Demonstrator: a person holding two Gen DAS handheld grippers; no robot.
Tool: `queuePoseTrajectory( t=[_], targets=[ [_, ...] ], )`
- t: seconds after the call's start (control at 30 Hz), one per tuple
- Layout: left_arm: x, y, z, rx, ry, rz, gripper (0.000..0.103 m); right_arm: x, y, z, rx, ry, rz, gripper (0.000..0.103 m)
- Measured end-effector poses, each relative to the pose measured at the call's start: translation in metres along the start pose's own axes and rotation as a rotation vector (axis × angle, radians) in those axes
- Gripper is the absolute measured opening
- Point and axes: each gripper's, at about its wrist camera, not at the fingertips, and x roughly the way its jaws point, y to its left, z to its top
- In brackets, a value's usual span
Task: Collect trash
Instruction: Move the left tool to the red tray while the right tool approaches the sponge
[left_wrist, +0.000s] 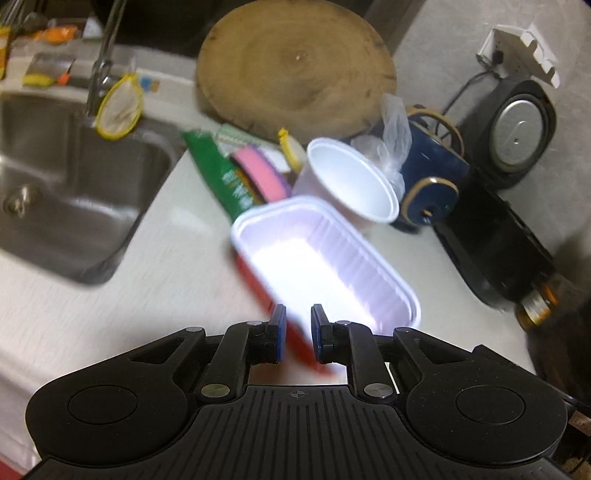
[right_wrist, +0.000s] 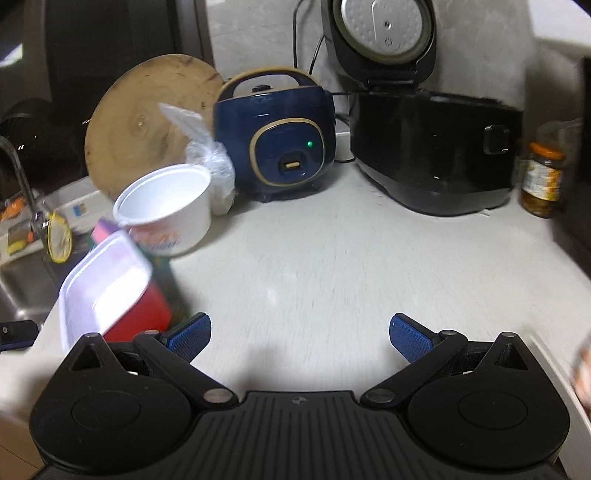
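My left gripper (left_wrist: 298, 332) is shut on the near wall of a rectangular food tray (left_wrist: 325, 266), white inside and red outside, held tilted above the counter. The tray also shows in the right wrist view (right_wrist: 107, 284) at the left. A white paper bowl (left_wrist: 351, 181) lies tipped just behind it, seen too in the right wrist view (right_wrist: 166, 210). A green wrapper (left_wrist: 221, 173) and pink sponge (left_wrist: 258, 170) lie beside the tray. A knotted clear plastic bag (right_wrist: 210, 158) sits behind the bowl. My right gripper (right_wrist: 300, 338) is open and empty over bare counter.
A steel sink (left_wrist: 74, 192) is at the left. A round wooden board (left_wrist: 295, 62) leans at the back. A blue rice cooker (right_wrist: 277, 140), a black open rice cooker (right_wrist: 436, 147) and a jar (right_wrist: 543, 181) stand along the wall.
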Motion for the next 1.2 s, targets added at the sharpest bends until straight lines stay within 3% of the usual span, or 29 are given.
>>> queuePoseTrajectory(
  t=[0.13,0.3,0.63,0.87,1.13,1.2],
  targets=[
    [0.026,-0.017,0.015,0.020,0.005,0.119,0.017,0.037,-0.006,0.017,0.004,0.065,0.055,0.103],
    [0.051,-0.022,0.017,0.044,0.041,0.196,0.018,0.066,-0.003,0.023,-0.060,0.112,0.101,0.103],
    [0.060,-0.010,0.021,0.008,0.069,0.196,0.018,0.104,0.001,0.024,-0.034,0.224,0.153,0.103],
    [0.063,-0.004,0.026,0.021,0.070,0.200,0.018,0.109,0.004,0.023,-0.049,0.215,0.135,0.103],
    [0.057,0.001,0.025,0.019,0.061,0.169,0.018,0.107,-0.004,0.023,0.016,0.200,0.146,0.103],
    [0.051,0.003,0.025,0.007,0.046,0.159,0.018,0.107,0.001,0.022,-0.038,0.217,0.150,0.103]
  ],
)
